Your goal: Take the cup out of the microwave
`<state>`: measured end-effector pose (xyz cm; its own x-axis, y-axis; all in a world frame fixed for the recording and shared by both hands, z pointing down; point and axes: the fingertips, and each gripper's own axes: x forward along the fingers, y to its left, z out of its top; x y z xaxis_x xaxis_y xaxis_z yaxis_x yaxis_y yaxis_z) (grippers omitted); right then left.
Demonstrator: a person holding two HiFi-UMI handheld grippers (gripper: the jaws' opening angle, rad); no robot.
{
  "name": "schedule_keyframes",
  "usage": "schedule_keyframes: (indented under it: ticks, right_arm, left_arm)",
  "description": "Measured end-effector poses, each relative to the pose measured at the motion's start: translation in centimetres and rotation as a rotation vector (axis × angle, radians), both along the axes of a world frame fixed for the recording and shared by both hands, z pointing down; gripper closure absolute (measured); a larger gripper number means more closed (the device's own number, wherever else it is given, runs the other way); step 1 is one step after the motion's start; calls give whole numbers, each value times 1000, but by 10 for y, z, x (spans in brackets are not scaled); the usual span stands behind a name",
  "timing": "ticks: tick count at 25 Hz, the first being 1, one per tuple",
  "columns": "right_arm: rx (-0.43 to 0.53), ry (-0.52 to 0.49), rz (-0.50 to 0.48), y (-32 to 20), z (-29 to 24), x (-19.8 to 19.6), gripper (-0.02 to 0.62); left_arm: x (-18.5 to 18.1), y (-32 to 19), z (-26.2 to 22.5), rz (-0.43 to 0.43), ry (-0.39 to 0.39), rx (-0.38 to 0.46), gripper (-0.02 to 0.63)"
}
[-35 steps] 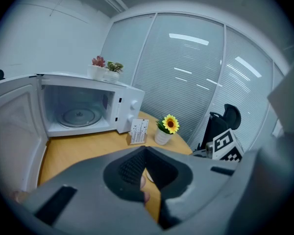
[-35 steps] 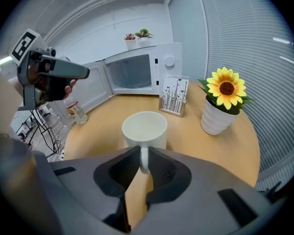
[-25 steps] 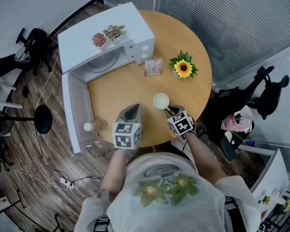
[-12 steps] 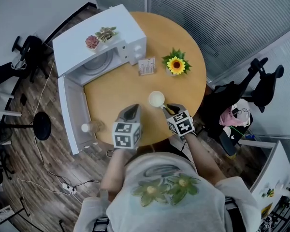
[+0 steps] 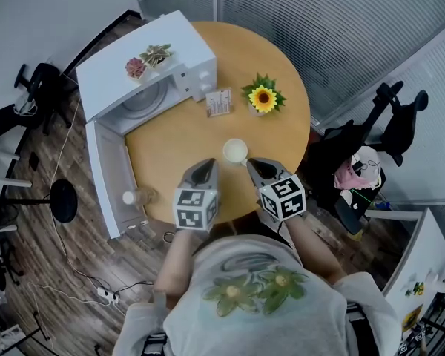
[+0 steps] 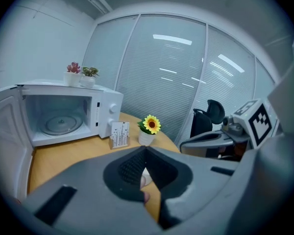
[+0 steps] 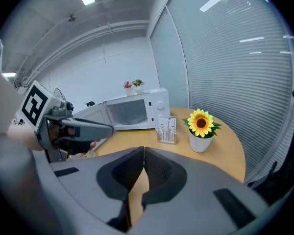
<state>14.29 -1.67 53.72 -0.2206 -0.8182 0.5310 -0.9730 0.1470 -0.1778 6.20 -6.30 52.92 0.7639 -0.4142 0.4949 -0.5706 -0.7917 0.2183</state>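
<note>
The white cup [image 5: 235, 150] stands upright on the round wooden table [image 5: 178, 136], outside the white microwave [image 5: 144, 58]. The microwave's door [image 5: 107, 176] hangs open and its turntable [image 6: 61, 124] is bare. My right gripper [image 5: 254, 163] hovers above the table just near-right of the cup, apart from it. Its jaws are closing and meet at the tips [image 7: 143, 150] with nothing between them. My left gripper [image 5: 205, 165] is near-left of the cup and shut [image 6: 146, 148], empty. A sliver of the cup [image 6: 143, 179] shows behind its jaws.
A potted sunflower [image 5: 263, 99] and a small card stand [image 5: 218, 102] sit on the table beyond the cup. A small bottle [image 5: 137, 196] lies at the table's near-left edge by the door. Office chairs [image 5: 389, 121] stand to the right.
My right gripper has risen off the cup, which stays standing on the table. The left gripper has hardly shifted.
</note>
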Motion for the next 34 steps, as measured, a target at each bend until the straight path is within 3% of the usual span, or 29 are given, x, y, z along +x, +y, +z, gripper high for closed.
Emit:
schedule_keyframes:
  ticks: [12,34]
  right_arm:
    - [60,7,-10,6,-33,-15,580]
    - [56,48,-33,-6,-44,-22,580]
  left_arm:
    - [13,13,-26,32,53,30,604]
    - [7,2,-28,19,51,57,604]
